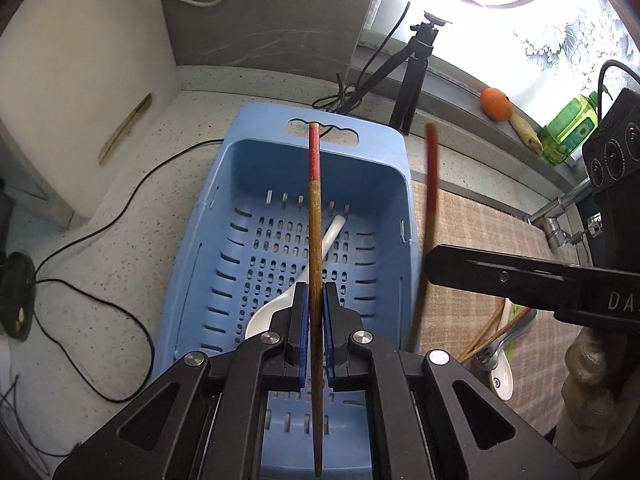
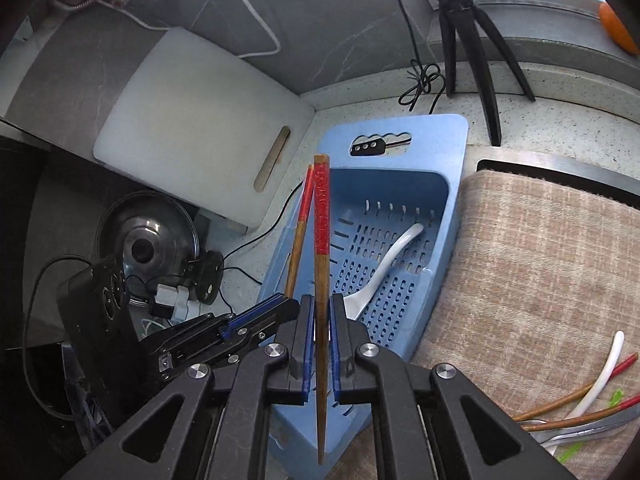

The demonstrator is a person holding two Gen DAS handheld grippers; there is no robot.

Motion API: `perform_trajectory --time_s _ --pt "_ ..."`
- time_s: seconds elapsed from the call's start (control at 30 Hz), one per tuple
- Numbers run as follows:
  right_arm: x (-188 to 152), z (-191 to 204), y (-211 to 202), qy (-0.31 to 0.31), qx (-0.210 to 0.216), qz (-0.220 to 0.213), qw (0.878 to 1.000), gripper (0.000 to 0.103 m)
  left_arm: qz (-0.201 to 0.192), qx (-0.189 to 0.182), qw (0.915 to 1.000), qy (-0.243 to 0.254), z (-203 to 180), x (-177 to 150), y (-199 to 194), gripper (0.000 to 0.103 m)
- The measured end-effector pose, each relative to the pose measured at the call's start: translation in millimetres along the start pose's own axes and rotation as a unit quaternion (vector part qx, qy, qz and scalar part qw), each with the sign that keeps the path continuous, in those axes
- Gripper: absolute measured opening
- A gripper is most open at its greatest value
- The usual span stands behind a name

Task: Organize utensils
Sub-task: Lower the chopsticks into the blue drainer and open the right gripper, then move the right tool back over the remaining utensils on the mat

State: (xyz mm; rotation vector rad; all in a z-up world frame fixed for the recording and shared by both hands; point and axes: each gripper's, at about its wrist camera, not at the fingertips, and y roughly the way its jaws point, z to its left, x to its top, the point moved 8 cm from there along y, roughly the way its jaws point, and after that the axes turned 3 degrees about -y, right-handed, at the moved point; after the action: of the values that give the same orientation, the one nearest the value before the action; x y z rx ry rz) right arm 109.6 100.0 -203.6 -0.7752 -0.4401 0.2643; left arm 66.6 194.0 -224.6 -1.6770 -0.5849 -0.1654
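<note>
I see a pale blue slotted basket (image 1: 224, 216) with a white spoon (image 1: 276, 308) in it. Both my chopsticks, one (image 1: 315, 240) and the other (image 2: 321, 280), are brown wood with red tops. At three o'clock lies a beige checked cloth (image 2: 540, 264); at ten o'clock, a white cutting board (image 2: 192, 120). My gripper pads (image 1: 305, 332) are blue.

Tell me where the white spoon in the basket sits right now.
The white spoon lies on the perforated floor of the blue basket, handle pointing toward the far wall, just beyond the right hand-held gripper.

A white plastic cutting board (image 2: 200, 120) leans on the speckled worktop (image 1: 132, 248), near a black tripod (image 2: 472, 40) and an orange (image 1: 496, 104).
</note>
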Motion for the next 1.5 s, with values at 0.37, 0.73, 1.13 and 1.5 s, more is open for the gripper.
perform_trajectory --time_s 0.37,0.73,1.13,1.5 --pt "-5.9 -20.5 -13.9 -0.005 -0.028 -0.018 0.999 0.029 -0.026 0.014 0.9993 0.024 -3.2 -3.4 -21.0 0.017" --pt "-16.1 -95.0 -104.8 0.006 -0.065 -0.084 0.994 0.044 -0.04 -0.039 0.9958 0.072 -67.0 -28.0 -41.5 0.017" --pt "-52.6 -162.4 -177.3 0.011 -0.107 -0.116 0.987 0.061 0.015 -0.106 0.9898 0.093 -130.4 -86.5 -24.3 0.043" --pt "-98.7 -198.8 -163.3 0.075 -0.072 -0.063 0.993 0.06 0.054 -0.125 0.9867 0.089 -164.8 -141.0 -5.2 0.047"
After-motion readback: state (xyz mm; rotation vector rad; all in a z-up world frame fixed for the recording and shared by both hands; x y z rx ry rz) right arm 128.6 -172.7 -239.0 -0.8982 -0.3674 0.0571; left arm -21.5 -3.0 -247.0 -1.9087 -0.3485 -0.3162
